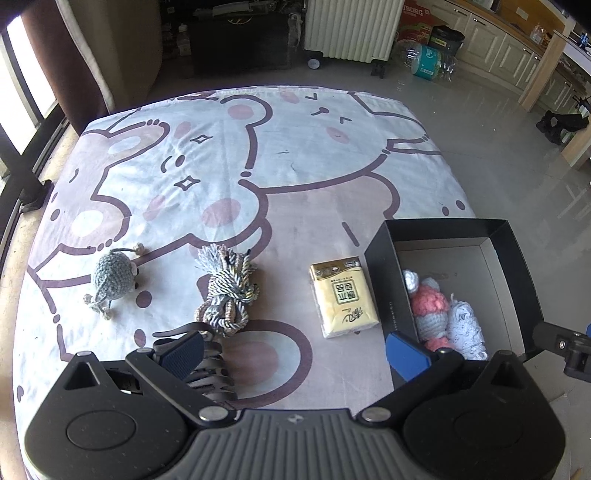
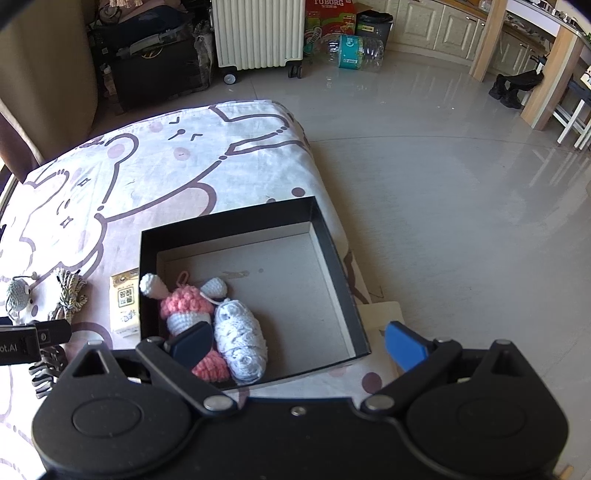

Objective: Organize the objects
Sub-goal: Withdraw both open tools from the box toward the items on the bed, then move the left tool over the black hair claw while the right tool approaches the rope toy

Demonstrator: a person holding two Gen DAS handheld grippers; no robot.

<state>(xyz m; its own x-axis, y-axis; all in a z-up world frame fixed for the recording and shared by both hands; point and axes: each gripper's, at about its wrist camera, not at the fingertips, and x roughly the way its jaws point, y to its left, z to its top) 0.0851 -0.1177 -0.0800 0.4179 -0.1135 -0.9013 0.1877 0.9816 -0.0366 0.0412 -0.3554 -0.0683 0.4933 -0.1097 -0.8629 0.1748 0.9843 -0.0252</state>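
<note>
A black open box (image 1: 388,280) (image 2: 332,254) sits at the table's right edge. Inside lie a pink and grey crochet toy (image 2: 188,306) (image 1: 428,310) and a white crochet piece (image 2: 240,339) (image 1: 465,325). On the cloth to its left lie a yellow tissue pack (image 1: 343,295) (image 2: 123,306), a knotted rope toy (image 1: 227,291) (image 2: 70,291) and a grey crochet mouse (image 1: 112,278) (image 2: 18,293). A black hair claw clip (image 1: 210,365) lies under my left gripper's left finger. My left gripper (image 1: 295,354) is open and empty above the cloth. My right gripper (image 2: 299,345) is open and empty above the box's near side.
The table wears a cartoon bear cloth (image 1: 221,155). Beyond it are a white radiator (image 1: 351,26), a black case (image 1: 236,40), water bottles (image 1: 428,59) and tiled floor (image 2: 443,166) to the right. The right gripper's body (image 1: 569,347) shows at the left view's edge.
</note>
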